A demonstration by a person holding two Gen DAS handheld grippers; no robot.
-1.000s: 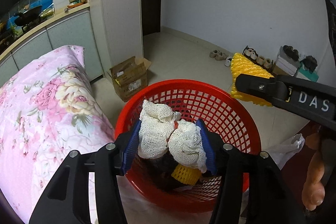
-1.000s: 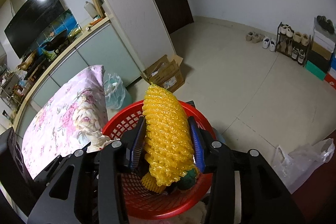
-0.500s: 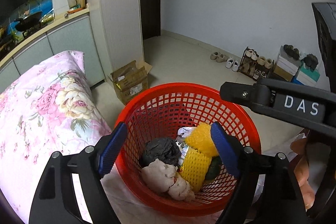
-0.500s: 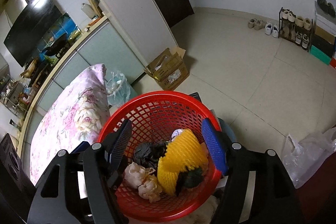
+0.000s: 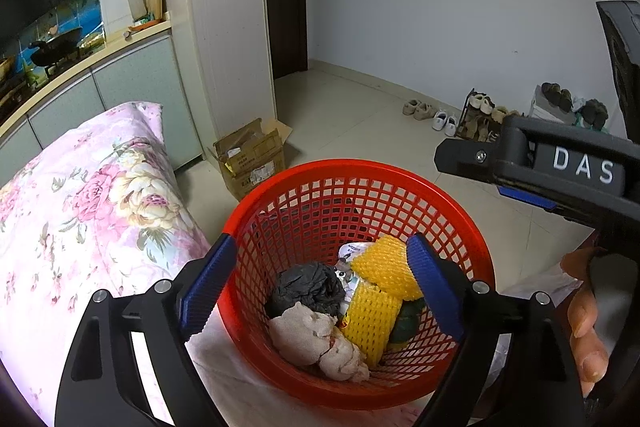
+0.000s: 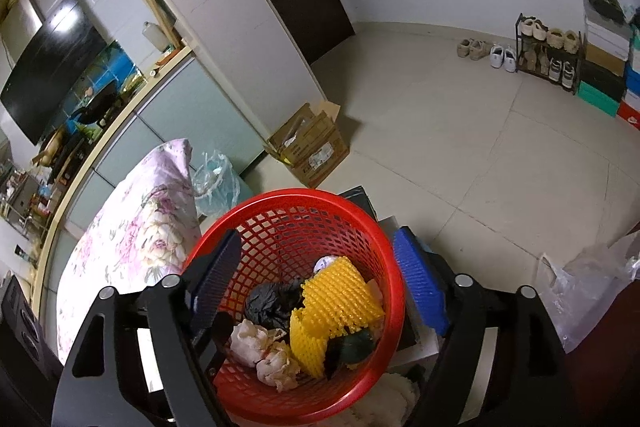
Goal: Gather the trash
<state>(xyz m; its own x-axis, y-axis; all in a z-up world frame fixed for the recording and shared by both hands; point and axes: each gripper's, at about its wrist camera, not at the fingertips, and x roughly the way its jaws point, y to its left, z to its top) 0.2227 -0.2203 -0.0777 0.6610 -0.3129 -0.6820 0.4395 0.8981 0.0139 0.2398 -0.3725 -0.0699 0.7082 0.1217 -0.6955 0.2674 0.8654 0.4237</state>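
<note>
Two grippers are hovering over the red basket (image 5: 478,247), both with fingers spread wide and nothing between them, having just been opening. At nine o'clock the floral bedding (image 5: 80,211) is lying beside the basket. The left gripper (image 5: 320,283) is framing the trash lying inside: a black crumpled bag (image 5: 304,285) at ten o'clock of the pile, white mesh wads (image 5: 316,341) at seven, yellow foam netting (image 5: 380,291) at three. The right gripper (image 6: 316,279) is spanning the basket rim; a person's hand (image 5: 586,311) is showing at four o'clock.
</note>
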